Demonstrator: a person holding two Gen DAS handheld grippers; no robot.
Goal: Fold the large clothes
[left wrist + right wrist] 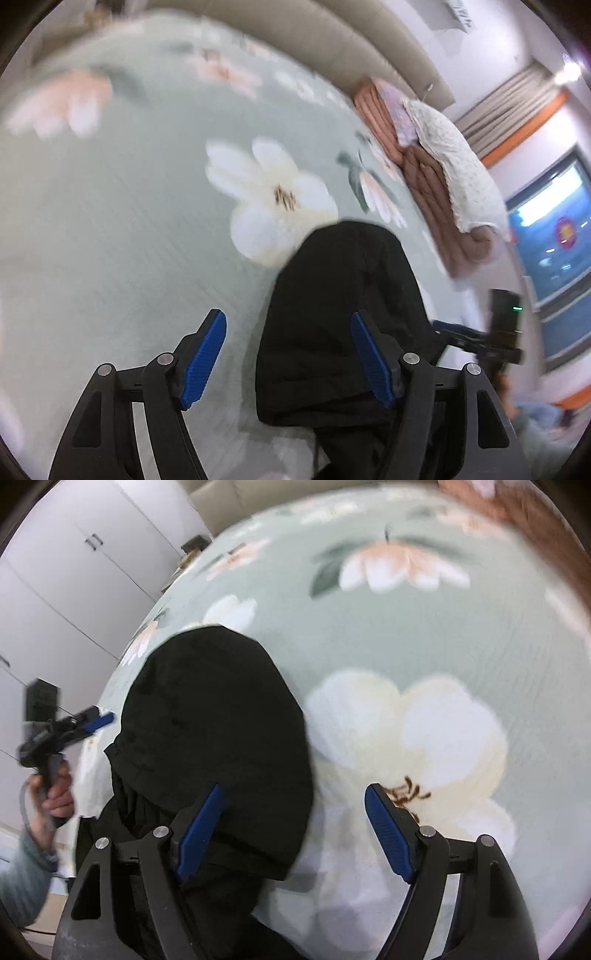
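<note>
A black garment (332, 317) lies in a folded bundle on the pale green floral bedspread (110, 221). My left gripper (288, 332) is open and empty above the bed, its right finger over the garment's edge. In the right wrist view the garment (214, 731) lies left of centre. My right gripper (293, 805) is open and empty, its left finger over the garment. The left gripper (99, 718) also shows there at the far left, held in a hand. The right gripper (454, 332) shows in the left wrist view beyond the garment.
A stack of folded brown quilts (436, 199) with a white pillow (454, 162) lies along the bed's right side. A beige headboard (314, 37) stands behind. White wardrobe doors (74, 565) stand left of the bed. A window (554, 236) is at right.
</note>
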